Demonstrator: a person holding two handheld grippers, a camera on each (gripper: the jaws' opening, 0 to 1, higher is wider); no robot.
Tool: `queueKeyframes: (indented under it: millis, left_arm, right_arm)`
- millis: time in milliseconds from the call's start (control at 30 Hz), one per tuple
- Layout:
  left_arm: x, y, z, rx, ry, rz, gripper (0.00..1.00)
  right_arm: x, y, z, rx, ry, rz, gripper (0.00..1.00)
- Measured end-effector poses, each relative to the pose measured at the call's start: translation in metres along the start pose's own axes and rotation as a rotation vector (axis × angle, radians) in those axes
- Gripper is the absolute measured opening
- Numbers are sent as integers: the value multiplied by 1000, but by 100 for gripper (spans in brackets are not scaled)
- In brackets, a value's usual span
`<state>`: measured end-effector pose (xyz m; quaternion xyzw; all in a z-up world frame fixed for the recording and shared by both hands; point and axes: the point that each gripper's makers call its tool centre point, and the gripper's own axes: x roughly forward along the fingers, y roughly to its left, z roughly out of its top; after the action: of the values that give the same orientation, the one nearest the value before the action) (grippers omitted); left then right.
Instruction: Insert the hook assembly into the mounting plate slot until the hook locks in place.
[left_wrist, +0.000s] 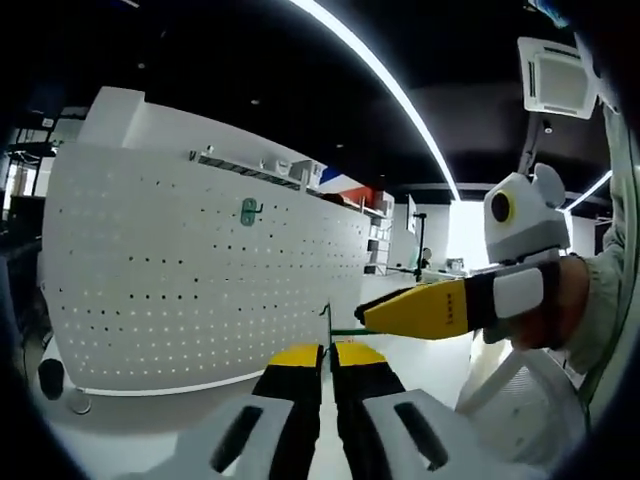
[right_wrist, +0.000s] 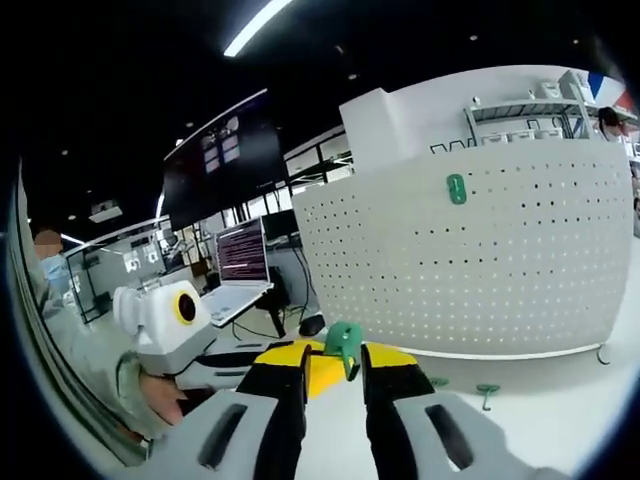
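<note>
In the left gripper view, the left gripper (left_wrist: 327, 352) is rising from the bottom of the frame, and its black and yellow fingers (left_wrist: 296, 358) are standing very narrow, almost closed, with only a thin gap between them. A thin green piece (left_wrist: 326, 322) is showing just above the tips, but I cannot tell if the fingers are holding it. The right gripper (left_wrist: 366, 310) is coming in from the right side of the frame, with a person's hand (left_wrist: 565, 305) gripping it, and its yellow tip is pointing toward the left gripper's tips, very near them.

The white pegboard mounting plate (left_wrist: 190, 270) is standing upright in the left half of the frame, on the white surface (left_wrist: 150, 415). One green hook (left_wrist: 249, 210) is already hanging on it, in the upper middle part of the plate.

In the right gripper view, the right gripper (right_wrist: 334, 362) is closing its fingers (right_wrist: 385, 368) on a green hook assembly (right_wrist: 345, 345) in the lower centre of the frame. The mounting plate (right_wrist: 500, 270) is filling the right half, well apart from the held piece, with the hanging hook (right_wrist: 456, 188) near its top edge. Another small green hook (right_wrist: 487, 393) is lying on the surface (right_wrist: 560, 400) at the lower right, before the plate. The left gripper's body (right_wrist: 165, 320) is showing at the lower left.
</note>
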<state>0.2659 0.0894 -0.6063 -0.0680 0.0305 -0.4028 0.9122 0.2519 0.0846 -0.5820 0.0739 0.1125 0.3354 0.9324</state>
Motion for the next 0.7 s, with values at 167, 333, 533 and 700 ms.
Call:
queueKeyframes:
  millis: [167,333,533,700]
  left_arm:
    - [-1,-8,7,3,-30,-25,3]
    - [-1,-14,14,29,-62,-42,3]
    - [-2,-17,18,61,-73,-53,3]
    - [-3,-17,18,93,-70,-49,3]
  right_arm:
    - [-1,0,3,3,-12,1,14]
    - [-3,0,4,10,-18,1,13]
    - [-4,1,6,44,-27,11,10]
    - [-3,4,4,82,-26,31,7]
